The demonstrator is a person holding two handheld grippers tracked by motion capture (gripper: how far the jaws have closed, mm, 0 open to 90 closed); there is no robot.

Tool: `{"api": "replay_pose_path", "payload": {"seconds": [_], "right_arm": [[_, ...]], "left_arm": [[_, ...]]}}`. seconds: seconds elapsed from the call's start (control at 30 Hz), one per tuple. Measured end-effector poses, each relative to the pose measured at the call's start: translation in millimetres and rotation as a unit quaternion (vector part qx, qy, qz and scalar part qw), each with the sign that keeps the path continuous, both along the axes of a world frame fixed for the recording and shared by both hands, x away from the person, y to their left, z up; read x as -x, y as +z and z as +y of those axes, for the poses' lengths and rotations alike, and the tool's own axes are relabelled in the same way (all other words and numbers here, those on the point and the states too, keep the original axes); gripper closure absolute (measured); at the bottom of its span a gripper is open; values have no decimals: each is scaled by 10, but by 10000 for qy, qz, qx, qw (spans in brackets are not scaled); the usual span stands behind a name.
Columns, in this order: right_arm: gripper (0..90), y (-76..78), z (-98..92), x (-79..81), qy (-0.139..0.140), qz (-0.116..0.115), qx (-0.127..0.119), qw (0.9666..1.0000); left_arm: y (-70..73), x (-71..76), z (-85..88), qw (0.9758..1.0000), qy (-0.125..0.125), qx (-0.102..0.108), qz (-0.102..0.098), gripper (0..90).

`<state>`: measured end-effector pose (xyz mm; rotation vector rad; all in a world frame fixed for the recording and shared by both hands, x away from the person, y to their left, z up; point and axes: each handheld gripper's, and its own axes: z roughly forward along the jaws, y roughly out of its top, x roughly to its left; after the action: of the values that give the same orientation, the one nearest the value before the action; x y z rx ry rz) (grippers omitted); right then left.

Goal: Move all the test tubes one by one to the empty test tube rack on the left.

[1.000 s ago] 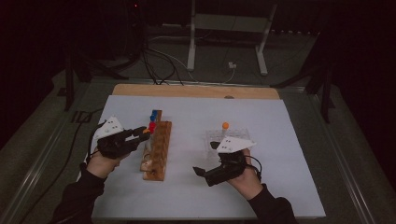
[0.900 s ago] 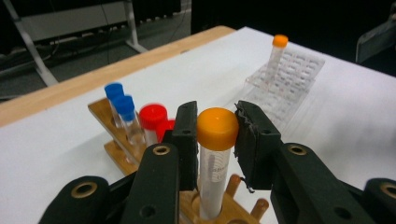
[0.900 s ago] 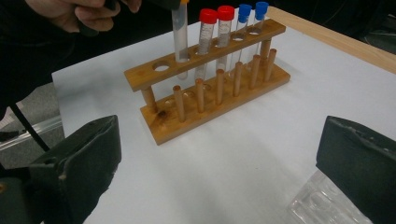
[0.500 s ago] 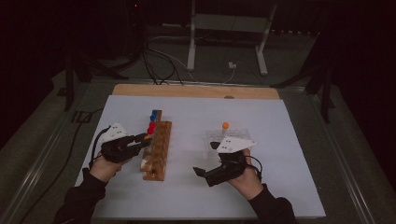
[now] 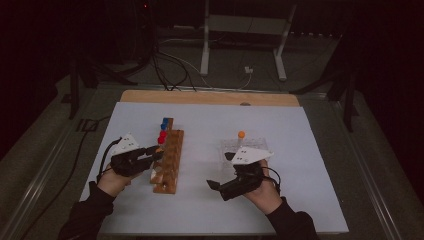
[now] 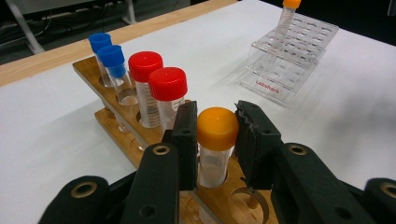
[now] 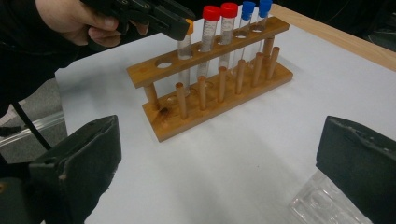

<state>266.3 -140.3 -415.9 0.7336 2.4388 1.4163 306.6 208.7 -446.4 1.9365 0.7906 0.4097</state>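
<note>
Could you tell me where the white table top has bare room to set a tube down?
Free: the white table top between the wooden tube rack and the clear plastic rack, and along its far edge. Crowded: beside the wooden rack, where the left gripper grips the orange-capped tube.

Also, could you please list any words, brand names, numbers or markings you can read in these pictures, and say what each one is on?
"Labshark": red print on the front wall of the clear plastic tube rack, seen in the left gripper view; the letters are small, so the spelling is my best reading.
Graduation marks on the red-capped tubes: too small and blurred to read.
I can read no other text.
</note>
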Motion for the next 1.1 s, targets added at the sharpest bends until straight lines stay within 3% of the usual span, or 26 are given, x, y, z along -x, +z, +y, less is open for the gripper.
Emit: {"api": "replay_pose_path", "payload": {"seconds": [0.87,1.03,1.1], "right_arm": [[2,15,-12,-1,-9,-4,7,10000],[2,21,-19,-5,-14,3,-5,10000],[2,28,-26,-4,-17,-7,-15,10000]], "left_arm": [[-1,-4,29,9999,-51,35,107,701],[-17,-5,6,9997,-138,-30,185,641],[5,11,-2,9998,-128,-51,158,574]]}}
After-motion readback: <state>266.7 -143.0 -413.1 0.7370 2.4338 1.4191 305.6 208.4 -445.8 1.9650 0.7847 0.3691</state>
